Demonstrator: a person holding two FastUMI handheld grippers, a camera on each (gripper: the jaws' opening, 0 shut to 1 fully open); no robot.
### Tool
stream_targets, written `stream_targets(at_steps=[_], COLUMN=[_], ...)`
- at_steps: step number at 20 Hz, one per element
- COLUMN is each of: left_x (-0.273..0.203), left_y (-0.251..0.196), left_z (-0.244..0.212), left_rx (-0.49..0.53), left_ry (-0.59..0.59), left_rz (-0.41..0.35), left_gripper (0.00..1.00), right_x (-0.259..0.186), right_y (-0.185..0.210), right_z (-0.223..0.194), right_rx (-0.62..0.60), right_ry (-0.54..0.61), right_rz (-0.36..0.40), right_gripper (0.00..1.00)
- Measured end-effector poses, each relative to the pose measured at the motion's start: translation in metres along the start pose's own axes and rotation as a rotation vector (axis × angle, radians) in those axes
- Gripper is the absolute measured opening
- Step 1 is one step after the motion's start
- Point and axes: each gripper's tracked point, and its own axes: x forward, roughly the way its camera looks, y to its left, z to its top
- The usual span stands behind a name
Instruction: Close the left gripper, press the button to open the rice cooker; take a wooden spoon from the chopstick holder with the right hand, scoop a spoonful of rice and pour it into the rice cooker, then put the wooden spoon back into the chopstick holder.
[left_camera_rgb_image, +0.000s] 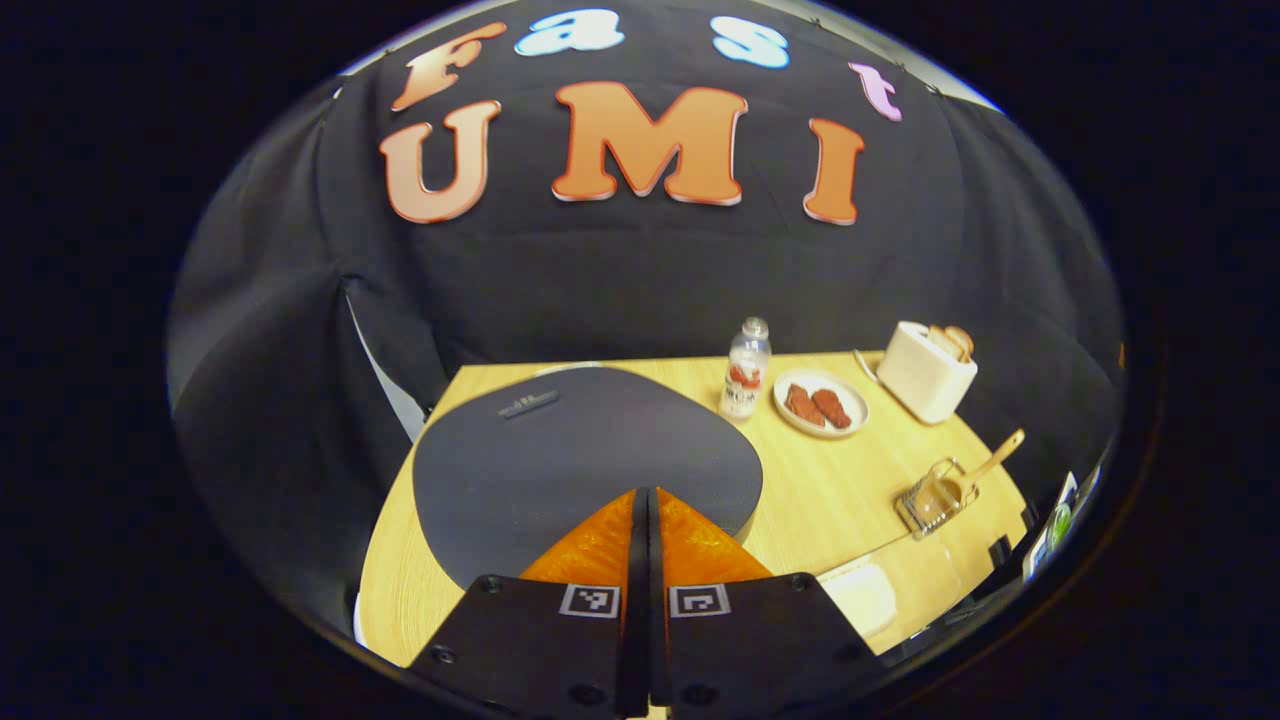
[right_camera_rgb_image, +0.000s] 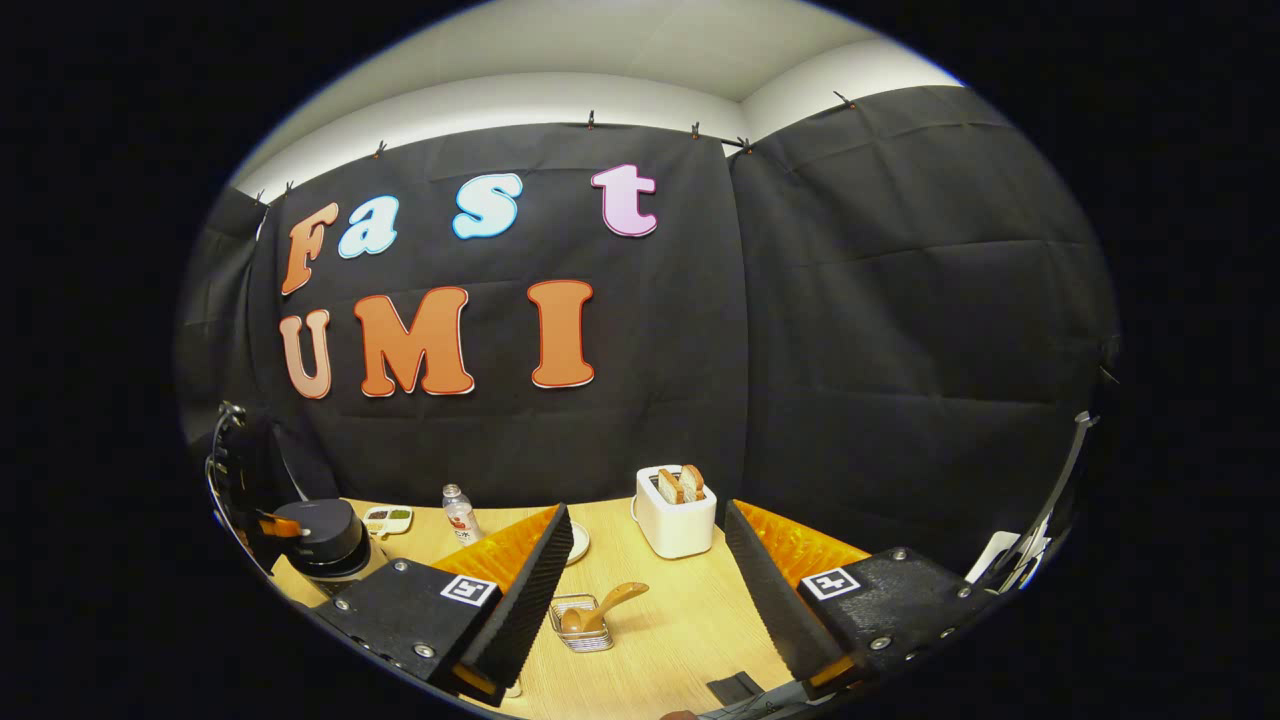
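Note:
In the left gripper view my left gripper (left_camera_rgb_image: 645, 497) is shut, its fingers pressed together with nothing between them, just above the rice cooker's dark grey lid (left_camera_rgb_image: 580, 450). The lid is down. A wire chopstick holder (left_camera_rgb_image: 935, 500) stands to the right with a wooden spoon (left_camera_rgb_image: 995, 458) leaning out of it. In the right gripper view my right gripper (right_camera_rgb_image: 648, 518) is wide open and empty, above and short of the chopstick holder (right_camera_rgb_image: 580, 622) and its wooden spoon (right_camera_rgb_image: 612, 600). The rice cooker (right_camera_rgb_image: 322, 540) sits at the far left, the left gripper (right_camera_rgb_image: 278, 525) at its side.
On the wooden table (left_camera_rgb_image: 830, 490) stand a small bottle (left_camera_rgb_image: 746, 370), a plate (left_camera_rgb_image: 822, 404) with red pieces and a white toaster (left_camera_rgb_image: 925, 372) with bread in it. A white container (left_camera_rgb_image: 860, 595) lies near the front edge. The toaster (right_camera_rgb_image: 677, 512) is beyond the holder.

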Motion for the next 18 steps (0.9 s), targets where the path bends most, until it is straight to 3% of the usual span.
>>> stream_targets(at_steps=[6, 11, 18], left_x=[-0.078, -0.135, -0.184], left_y=[0.022, 0.031, 0.061], left_z=[0.098, 0.126, 0.133], left_rx=[-0.078, -0.069, -0.067], left_ry=[-0.267, -0.384, -0.428], left_rz=[0.035, 0.066, 0.154], left_gripper=[0.02, 0.04, 0.05], right_x=[-0.001, 0.01, 0.042], right_y=[0.006, 0.02, 0.037], right_z=[0.004, 0.001, -0.012], right_rx=[0.005, 0.031, 0.143], right_ry=[-0.024, -0.05, -0.115], right_rz=[0.02, 0.062, 0.129], right_gripper=[0.95, 0.95, 0.95])
